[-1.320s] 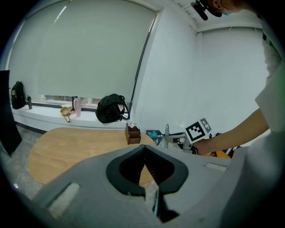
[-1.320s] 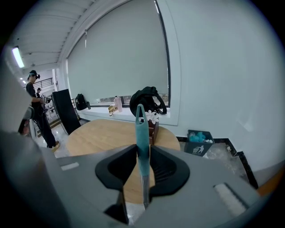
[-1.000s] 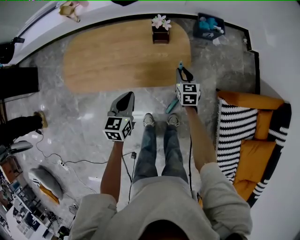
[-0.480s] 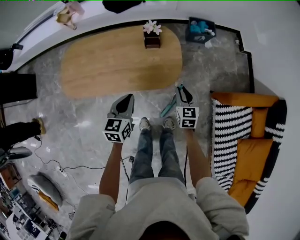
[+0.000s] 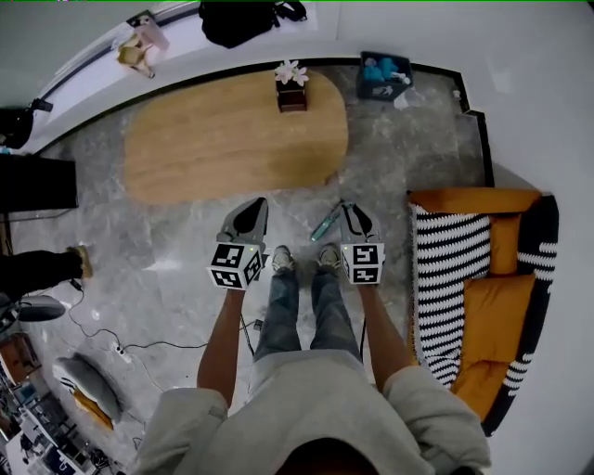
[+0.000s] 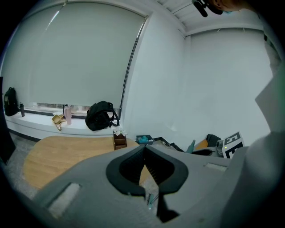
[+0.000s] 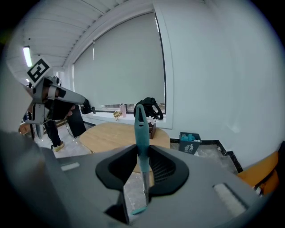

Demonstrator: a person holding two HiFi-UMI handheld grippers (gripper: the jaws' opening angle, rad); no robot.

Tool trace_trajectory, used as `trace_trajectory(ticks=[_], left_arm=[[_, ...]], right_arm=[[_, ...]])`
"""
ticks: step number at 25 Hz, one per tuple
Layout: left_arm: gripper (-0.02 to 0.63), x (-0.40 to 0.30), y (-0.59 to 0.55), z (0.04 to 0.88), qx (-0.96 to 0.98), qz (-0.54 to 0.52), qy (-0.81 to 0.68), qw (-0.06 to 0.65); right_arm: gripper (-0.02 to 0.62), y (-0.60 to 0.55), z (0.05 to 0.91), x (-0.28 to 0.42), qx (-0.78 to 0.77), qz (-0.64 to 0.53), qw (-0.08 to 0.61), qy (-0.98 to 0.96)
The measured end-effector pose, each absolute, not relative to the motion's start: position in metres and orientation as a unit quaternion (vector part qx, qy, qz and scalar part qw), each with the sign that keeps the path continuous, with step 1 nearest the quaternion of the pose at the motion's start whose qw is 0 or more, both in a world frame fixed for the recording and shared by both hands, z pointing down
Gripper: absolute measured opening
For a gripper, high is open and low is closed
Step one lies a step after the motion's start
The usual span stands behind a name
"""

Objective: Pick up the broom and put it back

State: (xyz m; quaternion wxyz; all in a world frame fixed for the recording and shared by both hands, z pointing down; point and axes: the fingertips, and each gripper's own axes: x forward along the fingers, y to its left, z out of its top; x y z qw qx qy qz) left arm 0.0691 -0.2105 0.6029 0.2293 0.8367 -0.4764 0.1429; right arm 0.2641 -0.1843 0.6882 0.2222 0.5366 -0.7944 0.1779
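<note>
The broom's teal handle (image 7: 141, 129) stands upright between the jaws of my right gripper (image 7: 142, 148), which is shut on it; its metal shaft runs down below the jaws and the head is hidden. In the head view the broom (image 5: 327, 224) slants just left of the right gripper (image 5: 351, 211), above the person's shoes. My left gripper (image 5: 251, 208) hovers beside it at the left, jaws shut and empty. The left gripper view shows its tips (image 6: 144, 148) closed together, with the broom handle (image 6: 191, 146) off to the right.
An oval wooden table (image 5: 232, 139) lies ahead with a flower box (image 5: 290, 91) on it. A blue bin (image 5: 384, 74) stands by the wall and a backpack (image 5: 243, 20) lies on the sill. An orange sofa with a striped blanket (image 5: 445, 278) is at the right. Cables (image 5: 139, 339) lie at the left.
My right gripper has drawn back toward the person's feet with the broom still in it. The left gripper has shifted a little nearer the table. The whole view has shifted.
</note>
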Motion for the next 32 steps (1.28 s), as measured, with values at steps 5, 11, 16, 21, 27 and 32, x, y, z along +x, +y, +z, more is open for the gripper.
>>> trace_trajectory(ticks=[5,11,16,21,27,32], left_arm=[[-0.002,0.073,-0.208,0.575,0.839,0.132,-0.483,0.214],[-0.003,0.074,-0.202,0.542,0.835,0.118,-0.498,0.199],[-0.003,0.065,-0.204,0.512,0.828,0.103,-0.523,0.172],[-0.002,0.041,-0.196,0.486,0.809,0.090,-0.561,0.151],[-0.003,-0.016,-0.168,0.470,0.763,0.078,-0.626,0.140],[-0.003,-0.066,-0.128,0.461,0.716,0.071,-0.681,0.136]], right_arm=[[0.084,-0.175,0.651,0.274,0.544,0.161,0.210,-0.796],[0.084,-0.177,0.596,0.284,0.551,0.131,0.186,-0.803],[0.084,-0.193,0.564,0.277,0.534,0.100,0.173,-0.821],[0.084,-0.192,0.553,0.251,0.491,0.081,0.183,-0.848],[0.084,-0.177,0.555,0.191,0.405,0.066,0.195,-0.891],[0.084,-0.159,0.553,0.131,0.328,0.067,0.185,-0.924]])
